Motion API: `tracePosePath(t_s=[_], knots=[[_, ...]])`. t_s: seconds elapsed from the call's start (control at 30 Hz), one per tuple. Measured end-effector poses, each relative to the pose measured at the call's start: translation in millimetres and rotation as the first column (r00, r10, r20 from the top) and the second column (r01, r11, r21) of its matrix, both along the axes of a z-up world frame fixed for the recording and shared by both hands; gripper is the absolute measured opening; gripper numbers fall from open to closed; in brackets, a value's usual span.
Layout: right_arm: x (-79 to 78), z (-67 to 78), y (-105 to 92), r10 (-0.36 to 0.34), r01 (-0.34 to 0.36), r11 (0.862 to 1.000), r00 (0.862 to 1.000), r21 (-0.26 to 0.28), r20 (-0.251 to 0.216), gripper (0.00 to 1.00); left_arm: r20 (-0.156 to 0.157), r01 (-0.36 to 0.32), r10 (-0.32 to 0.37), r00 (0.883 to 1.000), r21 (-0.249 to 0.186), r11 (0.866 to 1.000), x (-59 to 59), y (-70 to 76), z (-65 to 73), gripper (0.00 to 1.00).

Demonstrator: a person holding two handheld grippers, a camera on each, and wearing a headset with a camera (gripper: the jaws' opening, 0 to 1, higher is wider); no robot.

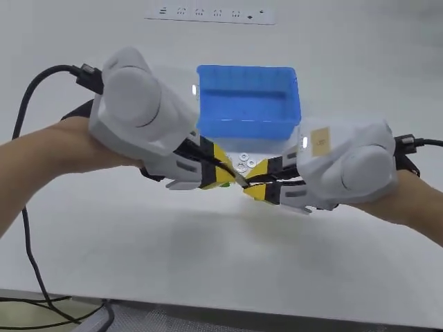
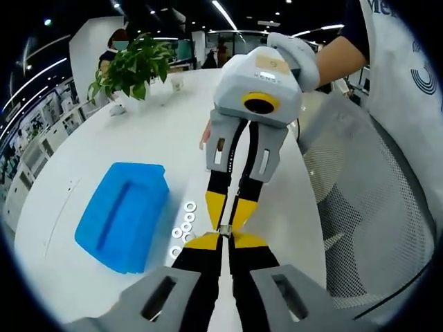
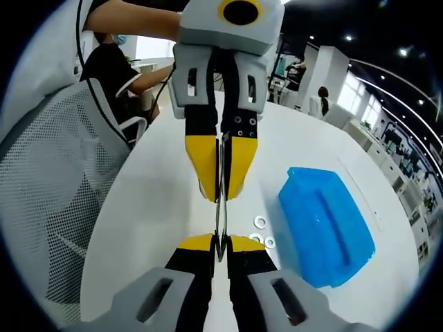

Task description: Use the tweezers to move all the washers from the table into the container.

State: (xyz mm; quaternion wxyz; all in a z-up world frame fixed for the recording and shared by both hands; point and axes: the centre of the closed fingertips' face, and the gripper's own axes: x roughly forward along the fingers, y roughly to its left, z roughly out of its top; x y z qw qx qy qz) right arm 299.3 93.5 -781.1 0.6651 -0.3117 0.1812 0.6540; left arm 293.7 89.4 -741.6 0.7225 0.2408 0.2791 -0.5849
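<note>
Blue container point(image 1: 248, 104), one; left gripper point(image 2: 223, 239), right gripper point(image 3: 220, 243) clamp one tweezers point(image 3: 219, 200).

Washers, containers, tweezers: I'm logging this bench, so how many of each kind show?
washers: 5 clear, others possibly hidden behind the jaws
blue container: 1
tweezers: 1
Total: 7

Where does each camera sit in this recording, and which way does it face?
Head view: on the headset, looking down at the bench; shows both forearms, left gripper, right gripper, container.
Left gripper view: on the left gripper, facing the right gripper head-on; own jaws below, person's arm above.
Right gripper view: on the right gripper, facing the left gripper; own jaws below.
Shared: both gripper views show tweezers, washers, container.
</note>
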Motion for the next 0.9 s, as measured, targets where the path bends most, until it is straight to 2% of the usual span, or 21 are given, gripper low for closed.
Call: tracePosePath(t_s=[0.07,0.1,0.17,0.37,0.53,0.63,0.7,0.8,0.83,0.9], knots=[[0.9,1.7,-1.4,-0.004,0.004,1.0,1.0,0.012,-0.003,0.07,0.014,0.006,-0.006,1.0,-0.025,1.0,0.6,-5.5,4.6,0.06],[0.7,2.0,-1.9,-0.006,0.006,1.0,1.0,0.016,-0.008,0.07,0.01,0.003,-0.003,1.0,-0.034,0.999,0.3,-7.6,5.5,0.06],[1.9,2.0,-2.6,-0.009,0.009,1.0,1.0,0.017,-0.001,0.07,0.021,0.004,-0.004,1.0,-0.027,1.0,-1.3,-10.0,4.4,0.04],[0.7,2.8,-4.7,-0.018,0.019,0.999,1.0,0.032,-0.022,0.07,0.0,-0.017,0.017,1.0,-0.043,0.999,-7.2,-13.0,3.4,0.04],[1.0,3.1,-5.8,-0.029,0.03,0.999,0.999,0.041,-0.034,0.07,0.003,-0.03,0.03,1.0,-0.054,0.998,-7.0,-14.3,4.2,0.05],[0.8,3.3,-6.7,-0.035,0.037,0.998,0.999,0.047,-0.042,0.07,0.009,-0.04,0.041,0.999,-0.059,0.997,-2.8,-14.4,3.5,0.08],[0.5,3.3,-7.3,-0.037,0.039,0.998,0.998,0.049,-0.044,0.07,-0.003,-0.044,0.044,0.999,-0.068,0.997,-2.5,-15.4,3.6,0.08],[0.0,3.0,-9.2,-0.037,0.039,0.998,0.998,0.05,-0.048,0.07,0.01,-0.035,0.036,0.999,-0.07,0.997,-3.0,-18.1,4.5,0.08],[0.1,3.0,-9.9,-0.038,0.04,0.998,0.998,0.05,-0.049,0.07,0.01,-0.037,0.037,0.999,-0.079,0.996,-2.0,-19.1,5.6,0.08],[-0.3,2.7,-10.4,-0.036,0.039,0.998,0.998,0.05,-0.047,0.07,0.001,-0.048,0.048,0.999,-0.131,0.99,-1.1,-24.4,13.4,0.09]])
